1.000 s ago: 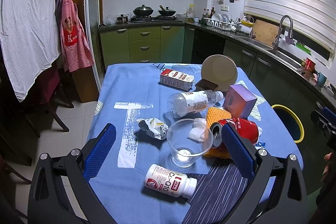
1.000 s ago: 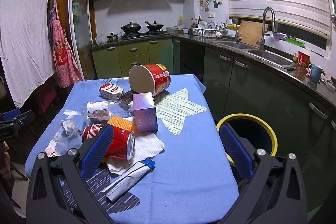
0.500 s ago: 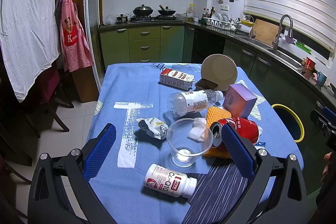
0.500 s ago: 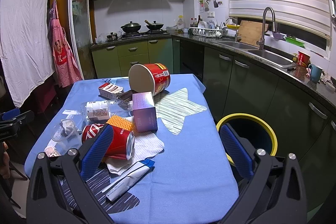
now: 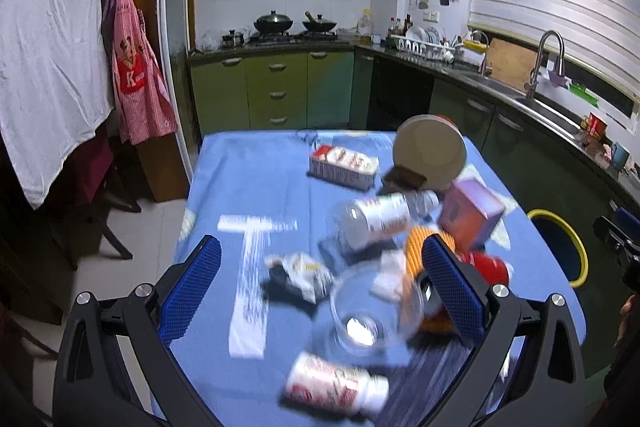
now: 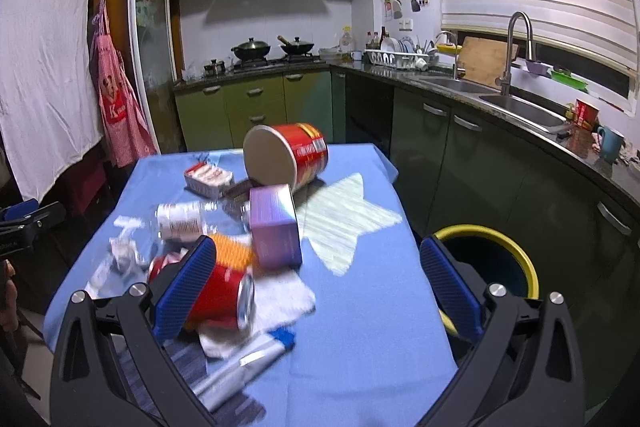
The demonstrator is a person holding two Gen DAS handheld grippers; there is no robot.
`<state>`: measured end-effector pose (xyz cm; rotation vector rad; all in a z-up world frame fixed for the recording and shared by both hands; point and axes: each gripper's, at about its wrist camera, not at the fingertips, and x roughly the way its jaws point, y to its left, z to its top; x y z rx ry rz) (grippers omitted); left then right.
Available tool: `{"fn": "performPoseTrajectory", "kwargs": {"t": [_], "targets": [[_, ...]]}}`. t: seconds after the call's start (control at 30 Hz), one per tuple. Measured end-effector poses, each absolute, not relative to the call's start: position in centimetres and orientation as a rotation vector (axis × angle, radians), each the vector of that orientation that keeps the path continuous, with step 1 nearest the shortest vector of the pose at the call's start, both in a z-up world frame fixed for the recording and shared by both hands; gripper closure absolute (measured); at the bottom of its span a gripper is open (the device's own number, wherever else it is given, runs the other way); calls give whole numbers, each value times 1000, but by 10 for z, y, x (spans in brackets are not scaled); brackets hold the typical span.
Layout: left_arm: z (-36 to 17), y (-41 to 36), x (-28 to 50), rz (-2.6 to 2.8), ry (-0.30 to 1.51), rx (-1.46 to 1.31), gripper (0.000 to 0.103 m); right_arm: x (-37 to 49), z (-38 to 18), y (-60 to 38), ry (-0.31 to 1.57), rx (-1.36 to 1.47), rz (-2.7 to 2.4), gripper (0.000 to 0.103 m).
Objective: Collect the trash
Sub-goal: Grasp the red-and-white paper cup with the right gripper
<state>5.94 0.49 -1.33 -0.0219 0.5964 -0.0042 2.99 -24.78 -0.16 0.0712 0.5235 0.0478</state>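
Note:
Trash lies on a blue tablecloth (image 5: 256, 187): a crumpled wrapper (image 5: 300, 273), a clear plastic cup (image 5: 368, 315), a white pill bottle (image 5: 336, 387), a clear bottle (image 5: 380, 219), a red can (image 6: 220, 297), a purple box (image 6: 276, 223), a carton (image 5: 344, 165), a big red tub (image 6: 292, 155) and a squeezed tube (image 6: 244, 367). My left gripper (image 5: 320, 287) is open above the wrapper and cup. At the table's right side my right gripper (image 6: 316, 291) is open, its left finger in front of the red can. A yellow-rimmed bin (image 6: 492, 259) stands right of the table.
Green cabinets and a counter with a sink (image 6: 520, 107) run along the right wall behind the bin. A chair (image 5: 100, 195) and hanging cloth (image 5: 44, 47) stand left of the table. An orange sponge (image 6: 232, 249) and white tissue (image 6: 280, 299) lie among the trash.
Both views have shifted slightly and the table items are motion-blurred now; both grippers are moving over the table. Nothing was grasped or let go.

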Motion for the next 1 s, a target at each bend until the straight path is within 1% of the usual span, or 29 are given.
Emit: {"fn": "performPoseTrajectory", "kwargs": {"t": [0.2, 0.33, 0.4, 0.47, 0.5, 0.53, 0.57, 0.67, 0.8, 0.9, 1.0], "targets": [[0, 15, 115, 11, 574, 14, 4, 84, 17, -237, 518, 52, 79, 6], [4, 24, 162, 10, 573, 34, 4, 136, 16, -223, 544, 5, 60, 7], [3, 28, 188, 23, 569, 41, 4, 166, 12, -216, 566, -18, 55, 10], [0, 34, 212, 29, 560, 35, 4, 192, 6, -210, 584, -44, 38, 23], [-3, 35, 220, 34, 556, 34, 4, 204, 3, -209, 594, -55, 29, 27], [-7, 38, 233, 45, 552, 31, 4, 221, -3, -207, 614, -68, 14, 34], [-10, 40, 243, 49, 556, 29, 4, 237, -8, -205, 639, -76, 7, 37], [-25, 45, 270, 44, 583, 14, 4, 268, -22, -196, 690, -107, 8, 38], [-39, 53, 288, 38, 589, -13, 4, 295, -36, -179, 735, -165, 9, 39], [-47, 60, 294, 36, 582, -38, 4, 309, -43, -169, 746, -216, -14, 41], [-57, 61, 298, 43, 593, -33, 4, 324, -47, -165, 756, -245, -53, 47]]}}
